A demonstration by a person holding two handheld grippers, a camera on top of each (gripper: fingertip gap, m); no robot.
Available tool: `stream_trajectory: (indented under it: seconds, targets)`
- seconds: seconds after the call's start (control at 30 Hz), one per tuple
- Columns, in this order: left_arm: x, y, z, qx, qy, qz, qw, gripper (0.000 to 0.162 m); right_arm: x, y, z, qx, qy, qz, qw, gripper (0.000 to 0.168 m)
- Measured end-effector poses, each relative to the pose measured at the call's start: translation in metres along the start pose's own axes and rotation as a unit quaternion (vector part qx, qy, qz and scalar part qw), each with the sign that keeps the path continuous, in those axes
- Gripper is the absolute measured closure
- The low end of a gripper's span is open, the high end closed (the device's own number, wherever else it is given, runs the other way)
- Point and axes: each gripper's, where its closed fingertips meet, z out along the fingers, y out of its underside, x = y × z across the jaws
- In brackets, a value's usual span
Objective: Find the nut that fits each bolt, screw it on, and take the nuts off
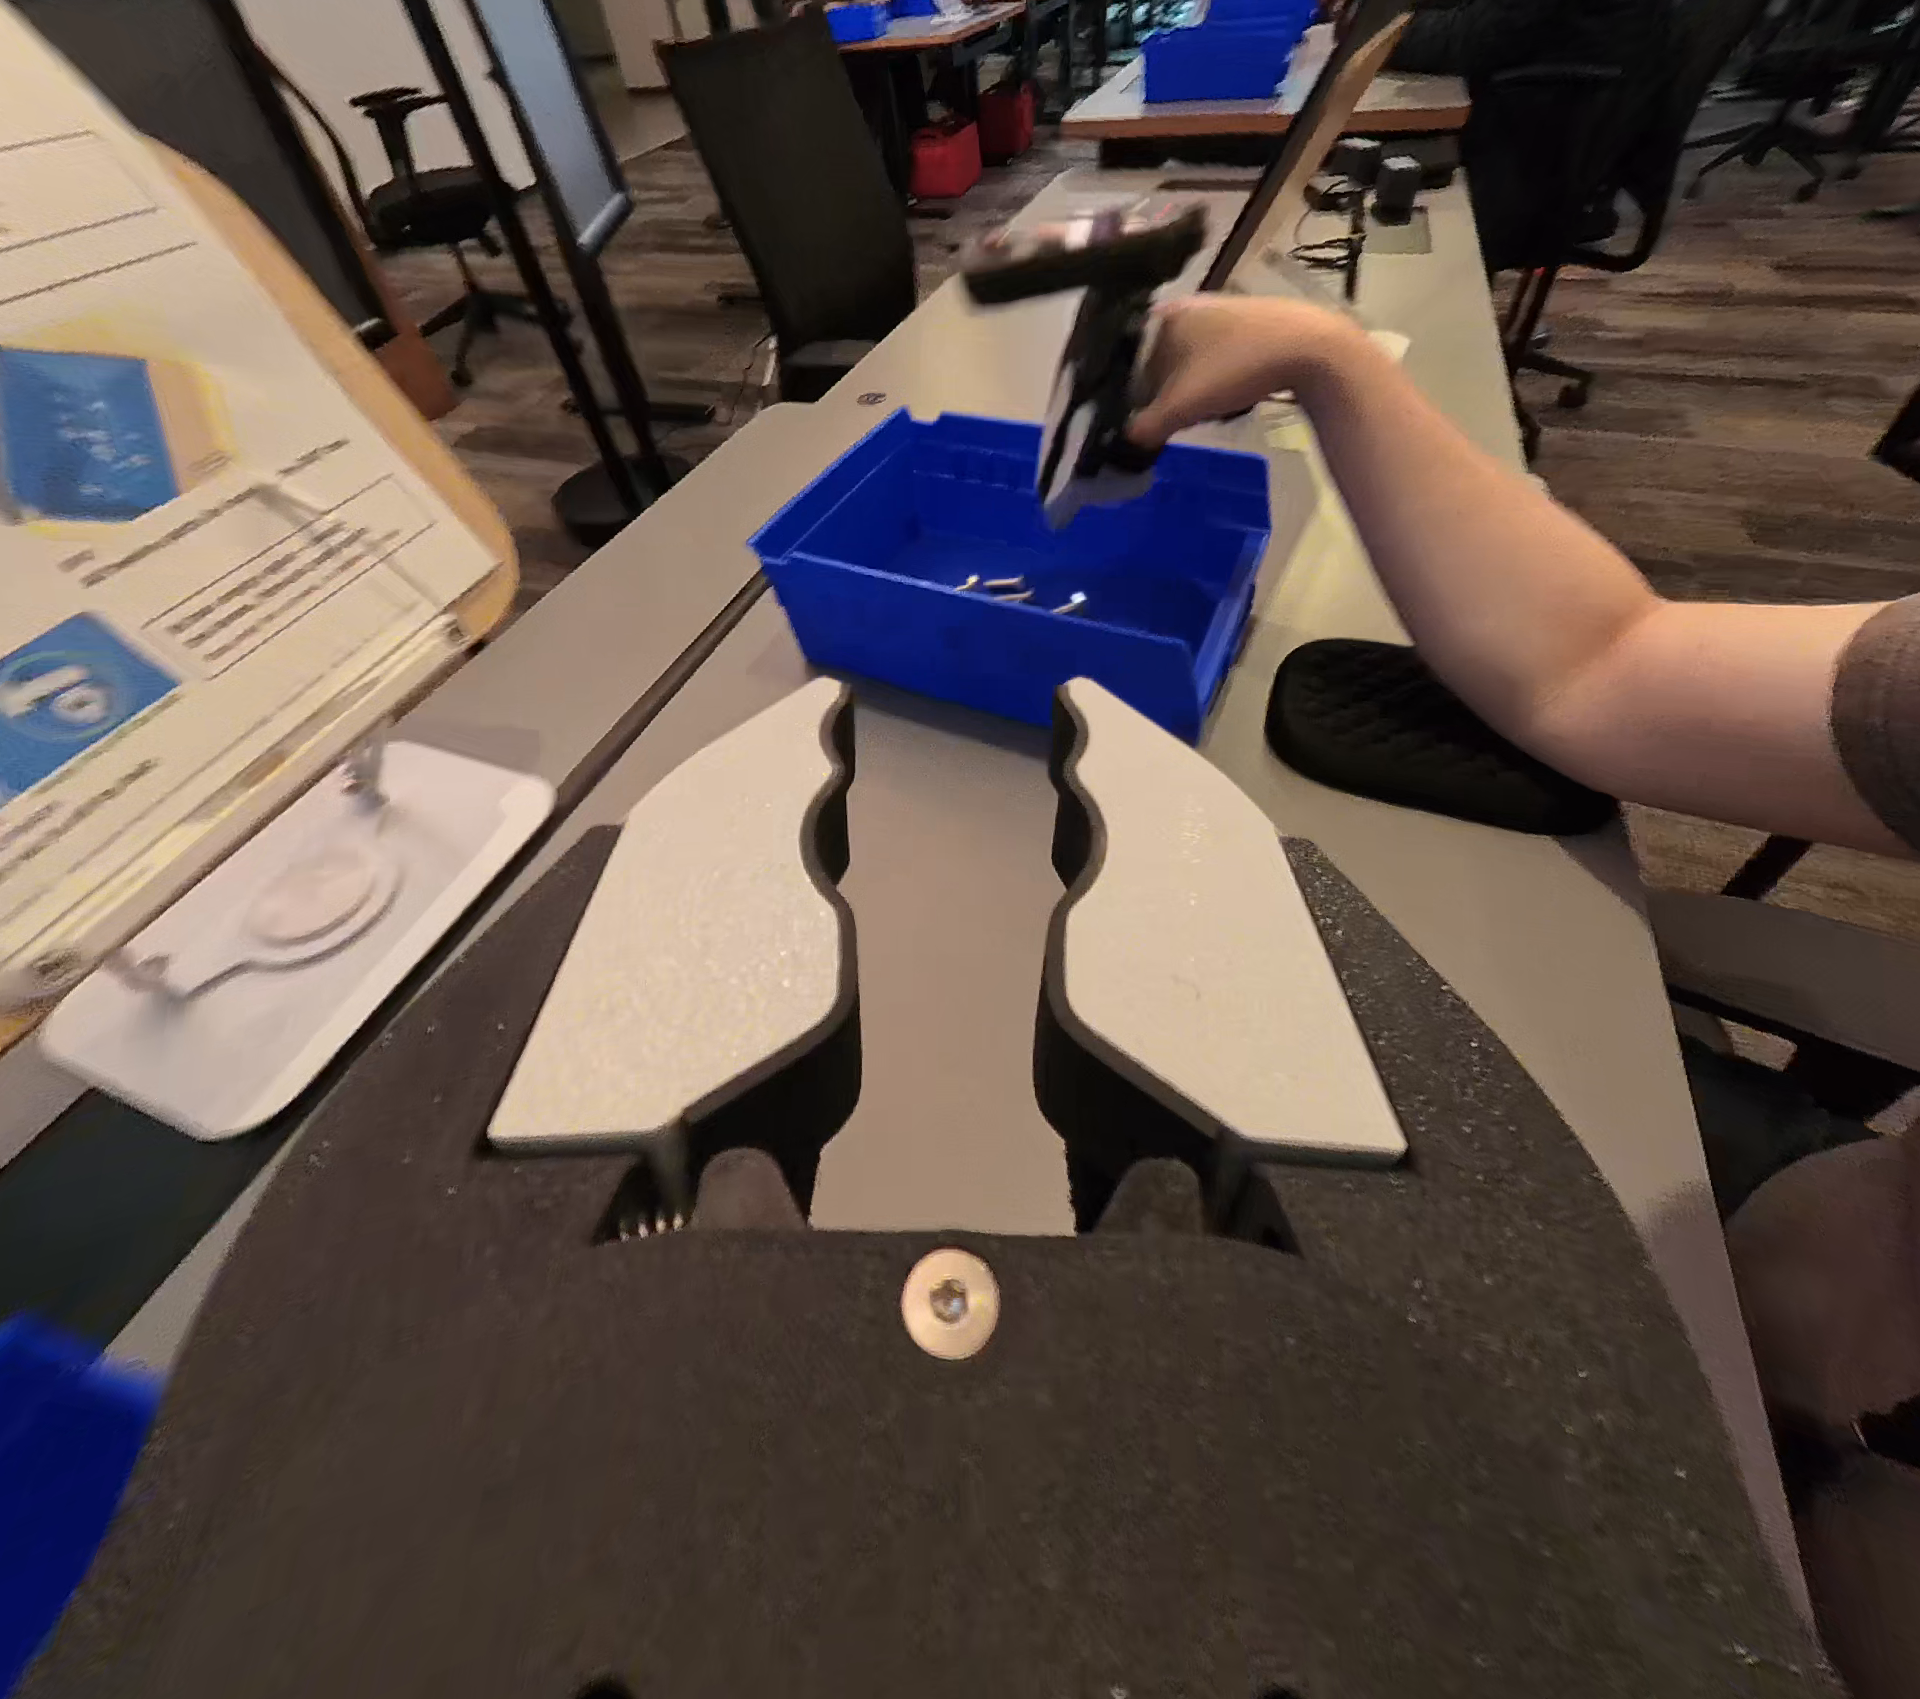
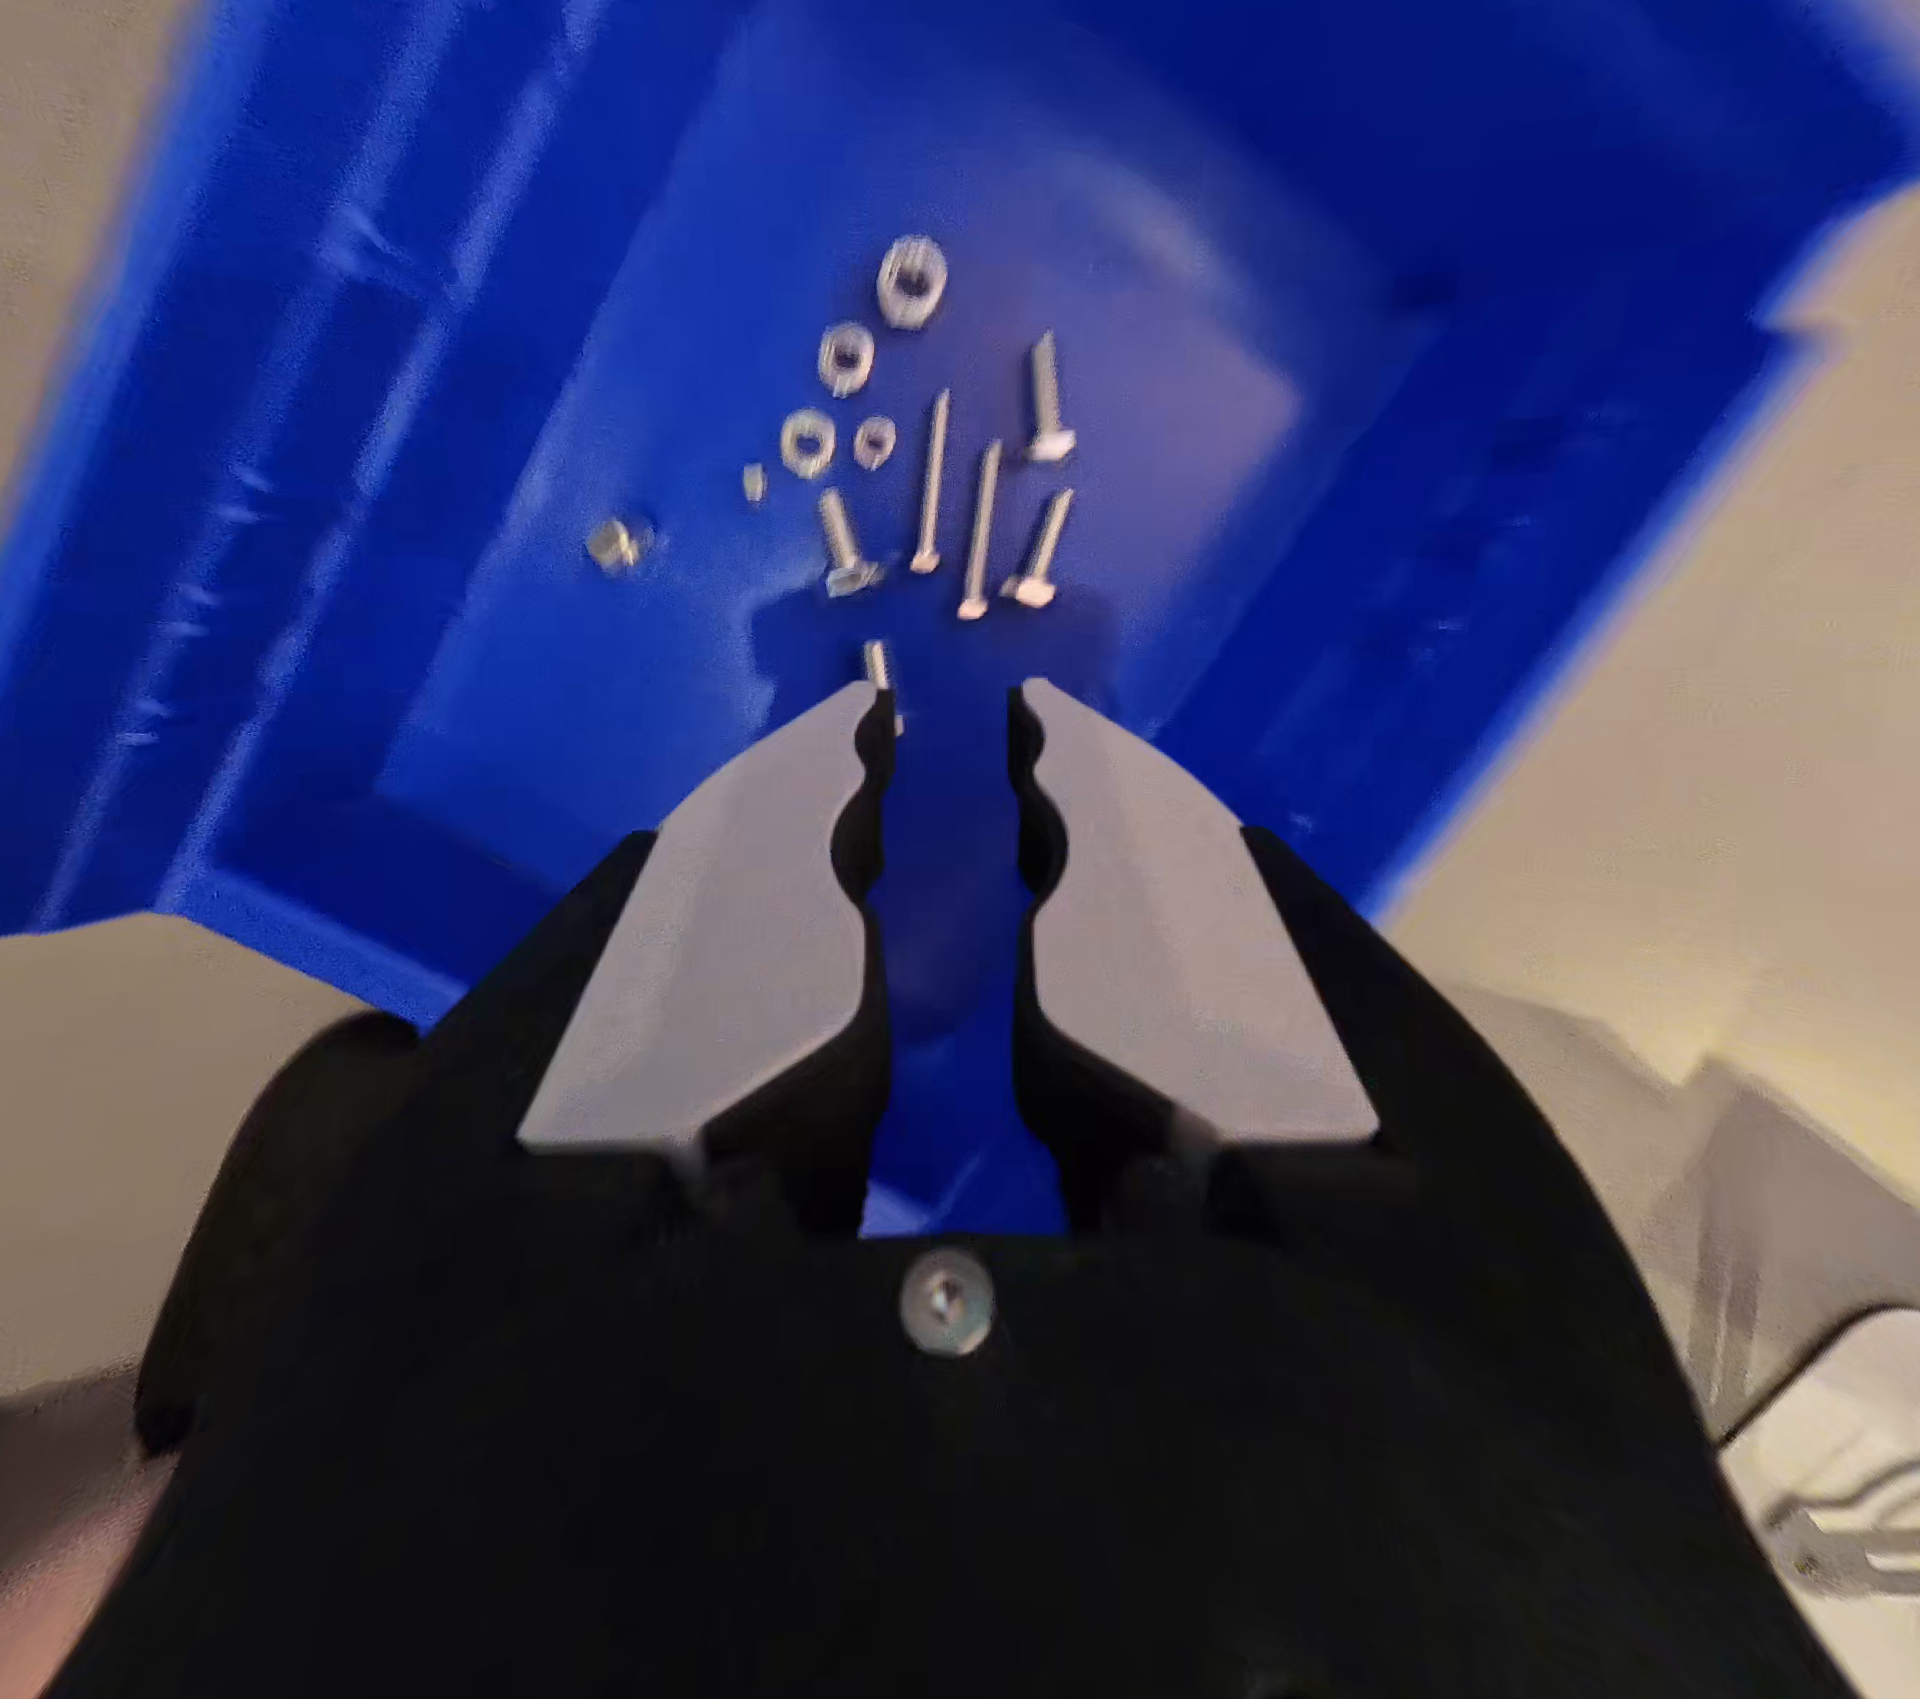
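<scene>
Here the right claw [image 2: 943, 693] (jaws apart, like the idle left claw [image 1: 951, 699]) hangs over bolts [image 2: 982, 506] lying close together — one pinch may catch two.

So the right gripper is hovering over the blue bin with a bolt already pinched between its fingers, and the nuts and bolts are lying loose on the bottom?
Not quite: the right gripper holds nothing; the right wrist view shows its fingers apart and empty. It does hover over the blue bin, with nuts and bolts loose on the bottom.
</scene>
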Motion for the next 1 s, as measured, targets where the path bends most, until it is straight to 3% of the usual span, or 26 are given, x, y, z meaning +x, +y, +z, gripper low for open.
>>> stream_trajectory:
  seconds: [0.1,0.2,0.23,0.3,0.37,0.6,0.67,0.83,1.0]
  targets:
    - [-0.032,-0.003,-0.036,-0.014,-0.081,-0.007,0.997,0.127,0.026,-0.019,-0.061,0.149,0.059,0.047,0.986,0.141]
    - [-0.086,0.012,-0.088,-0.049,-0.223,-0.040,0.973,0.126,0.052,-0.002,-0.080,0.189,0.073,0.114,0.973,0.125]
    - [-0.107,0.027,-0.110,-0.083,-0.282,-0.060,0.954,0.121,0.060,0.009,-0.075,0.172,0.072,0.132,0.973,0.123]
    - [-0.150,0.061,-0.169,-0.150,-0.430,-0.119,0.883,0.101,0.071,0.028,-0.056,0.132,0.061,0.161,0.976,0.122]
    - [-0.172,0.089,-0.215,-0.191,-0.503,-0.155,0.828,0.095,0.077,0.038,-0.036,0.106,0.042,0.183,0.977,0.122]
    - [-0.188,0.166,-0.241,-0.228,-0.438,-0.326,0.806,0.101,0.075,0.046,-0.002,0.051,0.011,0.204,0.978,0.142]
    - [-0.191,0.181,-0.246,-0.243,-0.445,-0.344,0.791,0.101,0.069,0.047,0.004,0.027,0.000,0.215,0.976,0.153]
    - [-0.195,0.229,-0.255,-0.321,-0.447,-0.375,0.746,0.101,0.058,0.057,0.024,-0.043,-0.014,0.207,0.977,0.159]
    - [-0.198,0.262,-0.251,-0.347,-0.420,-0.419,0.727,0.119,0.057,0.057,0.027,-0.043,-0.025,0.211,0.976,0.159]
